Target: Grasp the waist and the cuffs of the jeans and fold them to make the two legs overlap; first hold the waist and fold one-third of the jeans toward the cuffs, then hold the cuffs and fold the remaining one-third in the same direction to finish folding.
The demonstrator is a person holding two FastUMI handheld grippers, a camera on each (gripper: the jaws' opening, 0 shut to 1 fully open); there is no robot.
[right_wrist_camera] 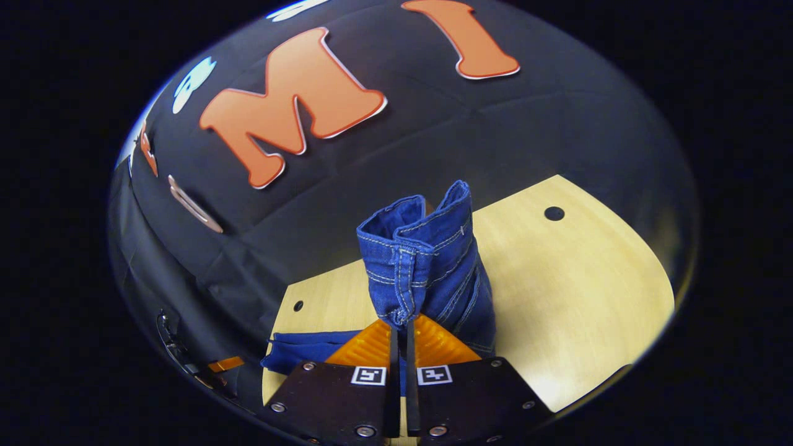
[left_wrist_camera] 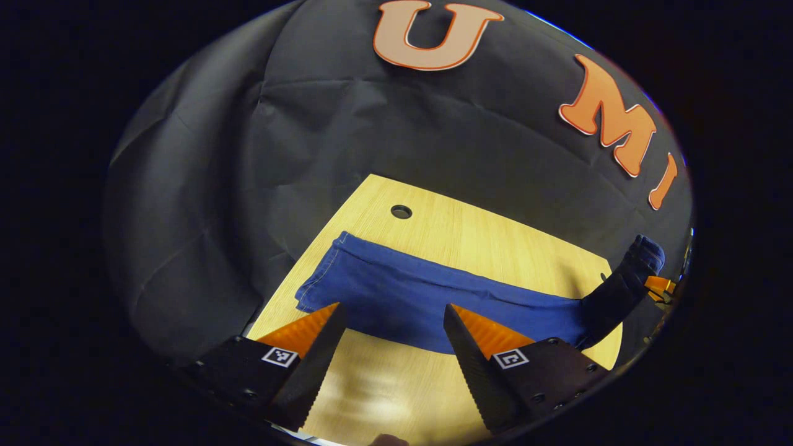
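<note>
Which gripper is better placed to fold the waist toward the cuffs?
Right. The right gripper is shut on the waist of the jeans, lifted off the table. The left gripper is open, holding nothing.

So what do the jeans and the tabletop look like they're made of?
Jeans: blue denim, judging by the woven surface and pale contrast stitching along the seams; matte. Tabletop: pale wood or wood-look laminate, with fine straight grain lines and a slight sheen; which of the two can't be told.

Left claw (left_wrist_camera: 391,322): two wedge-shaped serrated fingers on dark, screw-fastened blocks. Each block carries one small square black-and-white marker. Right claw (right_wrist_camera: 401,322): identical ribbed construction.
</note>
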